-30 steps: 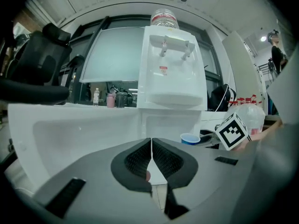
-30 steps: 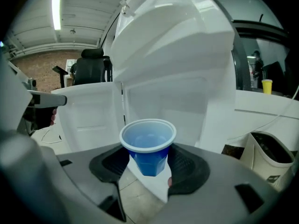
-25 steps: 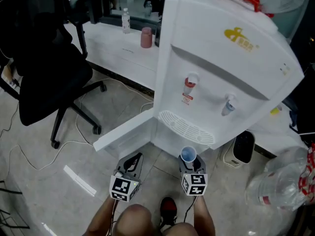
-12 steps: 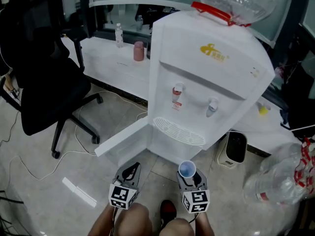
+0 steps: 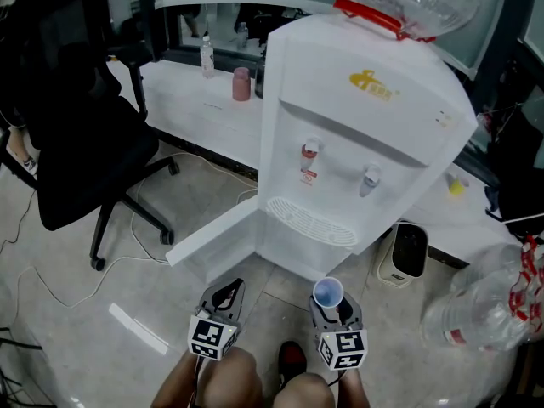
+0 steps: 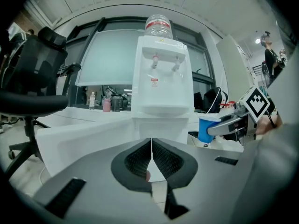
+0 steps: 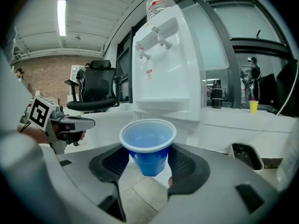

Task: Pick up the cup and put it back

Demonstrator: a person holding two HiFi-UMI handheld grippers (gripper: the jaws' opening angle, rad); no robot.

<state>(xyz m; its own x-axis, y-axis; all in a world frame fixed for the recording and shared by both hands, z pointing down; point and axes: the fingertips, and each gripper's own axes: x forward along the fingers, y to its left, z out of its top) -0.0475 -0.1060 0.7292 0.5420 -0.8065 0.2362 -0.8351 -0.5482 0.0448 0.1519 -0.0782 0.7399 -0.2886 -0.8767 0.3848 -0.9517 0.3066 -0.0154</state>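
A blue cup (image 7: 148, 146) with a white rim stands upright between the jaws of my right gripper (image 7: 147, 161), which is shut on it. In the head view the cup (image 5: 328, 293) hangs just in front of the white water dispenser (image 5: 357, 134), below its drip tray (image 5: 308, 221). My left gripper (image 5: 223, 297) is held low beside it to the left, shut with nothing between its pads (image 6: 150, 160). From the left gripper view, the cup (image 6: 206, 128) shows at the right, and the dispenser (image 6: 161, 87) stands straight ahead.
The dispenser's lower door (image 5: 217, 232) stands swung open to the left. A black office chair (image 5: 76, 134) is at left, a white desk (image 5: 200, 100) with a pink cup (image 5: 241, 83) behind. A clear empty water bottle (image 5: 484, 308) lies at right; a small black appliance (image 5: 408, 252) sits by the dispenser.
The view has shifted and both grippers have drawn slightly back from the dispenser. The cup stays in the right gripper's jaws; the left gripper stays shut.
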